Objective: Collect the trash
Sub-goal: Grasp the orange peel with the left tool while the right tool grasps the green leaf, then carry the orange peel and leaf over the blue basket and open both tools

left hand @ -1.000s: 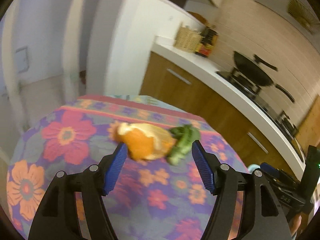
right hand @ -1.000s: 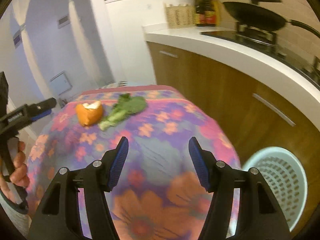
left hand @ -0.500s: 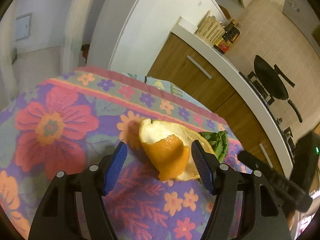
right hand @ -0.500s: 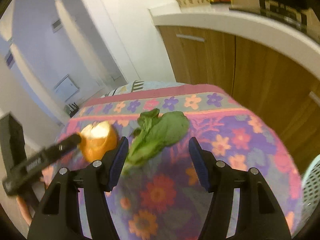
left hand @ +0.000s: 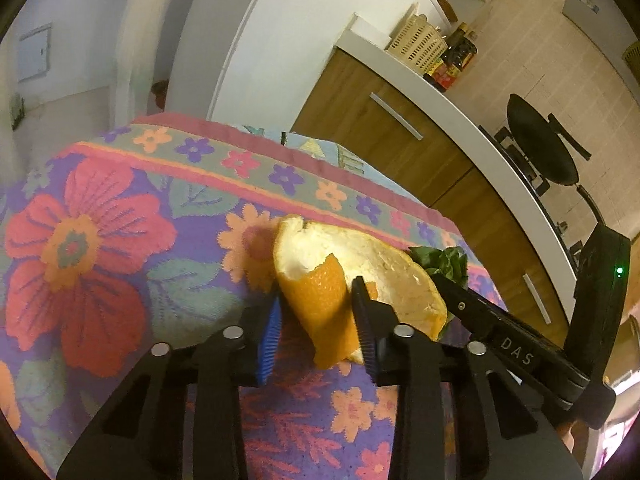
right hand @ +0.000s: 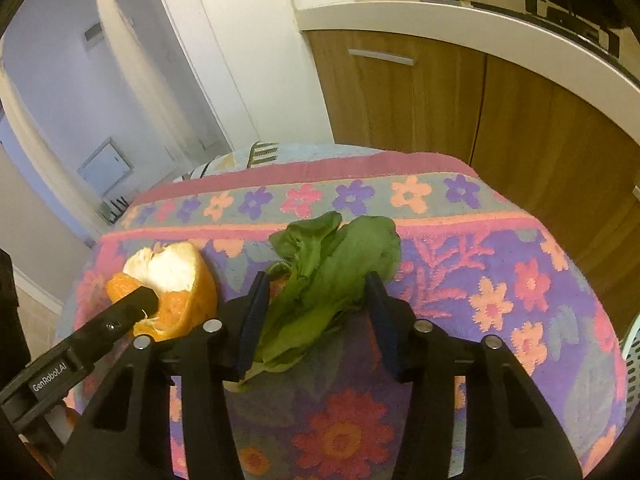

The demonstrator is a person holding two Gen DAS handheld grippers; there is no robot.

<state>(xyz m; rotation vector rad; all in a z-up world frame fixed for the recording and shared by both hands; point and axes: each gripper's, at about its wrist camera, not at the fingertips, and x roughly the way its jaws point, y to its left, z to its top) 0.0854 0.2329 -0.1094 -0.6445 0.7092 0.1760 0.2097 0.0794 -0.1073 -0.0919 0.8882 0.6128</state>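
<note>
On the flowered cloth covering the counter point(left hand: 100, 240), both tools are now sitting much lower and closer to the scraps than a second ago, when they were hanging back with their jaws spread wide. The left tool point(left hand: 316, 320) is closing its jaws on the curled flap of the orange peel point(left hand: 320, 288), its blue pads already touching the flap on both sides. The right tool point(right hand: 314, 316) is closing around the green leaf point(right hand: 320, 280); the leaf is lying between the pads, yet a gap is still showing on each side, so it is not pinching yet. The peel is lying near the far edge of the cloth, its white pith facing up and its bright rind curling toward the left tool. Just beside it, the leaf is resting limp and crumpled, its pale stalk pointing back toward the right tool. At the right edge of the right wrist view, a pale slotted basket point(right hand: 632, 356) is peeking in beside the counter.
</note>
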